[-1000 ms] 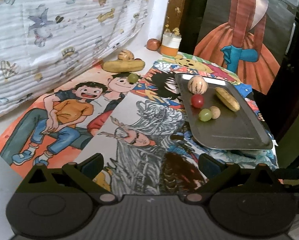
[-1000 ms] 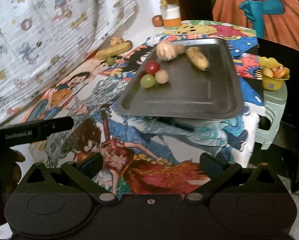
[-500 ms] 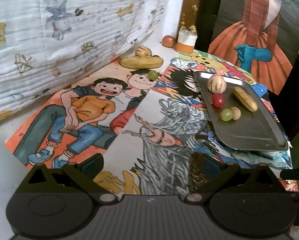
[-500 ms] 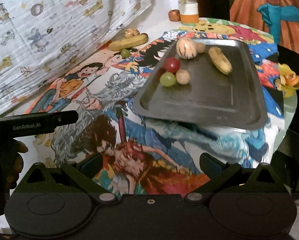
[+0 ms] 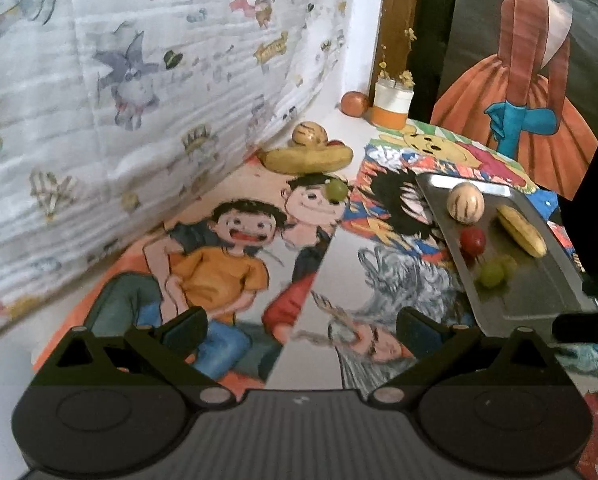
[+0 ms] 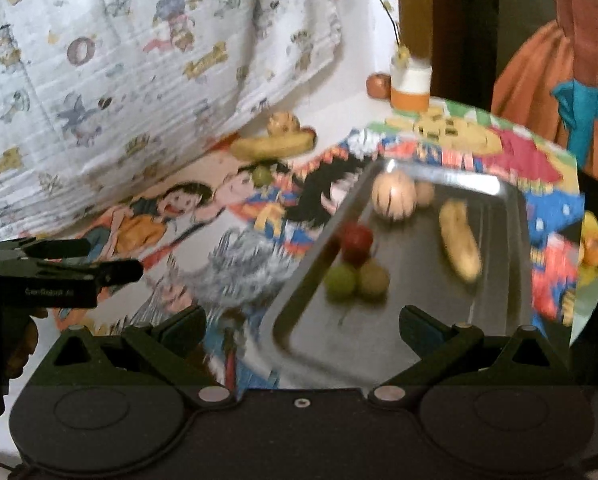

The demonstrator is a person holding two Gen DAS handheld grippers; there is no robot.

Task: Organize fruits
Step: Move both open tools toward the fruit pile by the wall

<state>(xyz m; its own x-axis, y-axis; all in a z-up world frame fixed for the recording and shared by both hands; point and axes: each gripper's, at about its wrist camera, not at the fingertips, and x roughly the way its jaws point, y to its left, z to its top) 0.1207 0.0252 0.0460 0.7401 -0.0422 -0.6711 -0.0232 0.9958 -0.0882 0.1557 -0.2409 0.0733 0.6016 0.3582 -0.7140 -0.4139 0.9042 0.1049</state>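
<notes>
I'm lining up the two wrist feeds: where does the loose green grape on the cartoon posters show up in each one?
Left wrist: the green grape lies upper centre, on the drawn boy's hair, just below the long yellow fruit.
Right wrist: the same grape lies upper centre-left, again just below that yellow fruit, left of the metal tray.
Shared landmark: the orange-and-white jar at the back by the wall.

Your right wrist view is smeared by motion blur (the tray (image 6: 415, 320) ahead worst); the left is sharper. Both are dim, with fisheye-bent, black corners.
</notes>
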